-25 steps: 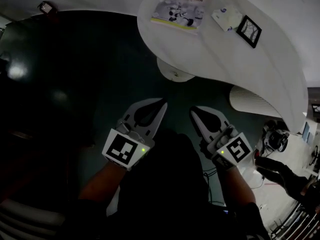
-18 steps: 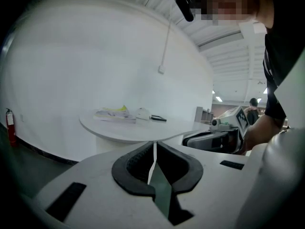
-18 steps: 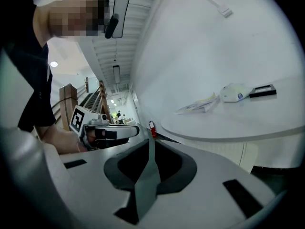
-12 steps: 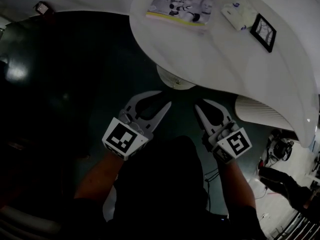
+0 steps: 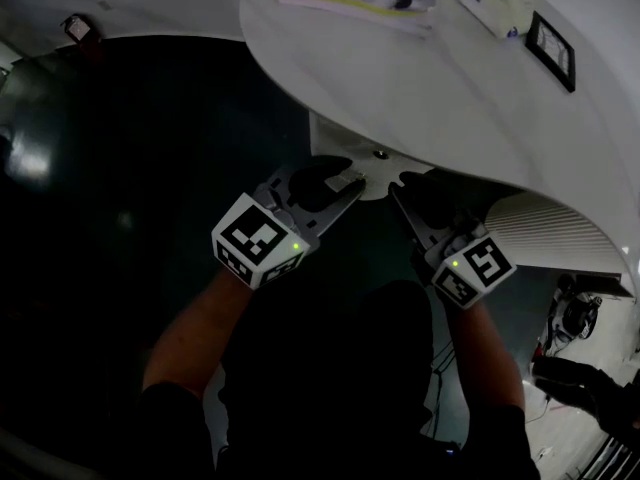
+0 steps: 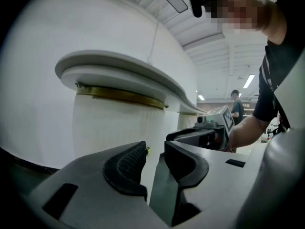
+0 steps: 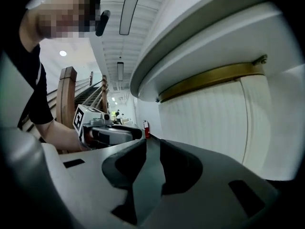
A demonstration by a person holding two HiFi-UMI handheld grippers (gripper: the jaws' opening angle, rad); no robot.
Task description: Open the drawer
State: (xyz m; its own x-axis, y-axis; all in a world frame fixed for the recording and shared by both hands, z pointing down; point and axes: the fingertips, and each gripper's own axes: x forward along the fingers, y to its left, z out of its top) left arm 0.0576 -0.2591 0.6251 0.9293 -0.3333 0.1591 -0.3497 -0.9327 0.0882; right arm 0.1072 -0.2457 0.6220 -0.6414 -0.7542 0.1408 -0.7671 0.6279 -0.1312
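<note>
Tongs at left (image 6: 155, 147), tongs at right (image 7: 152, 144): two, just opening, gripping nothing.

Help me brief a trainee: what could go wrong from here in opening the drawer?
The left gripper, whose jaws have just been opening with nothing between them, sees the small knob off-centre near one jaw; closing could miss it.
The right gripper, also just opening and empty, is close beside it and could get in the way.
The tabletop overhangs both; lifting could bump it.

Office hall with staircase (image 7: 92, 93) and fire extinguisher (image 7: 147, 128).
</note>
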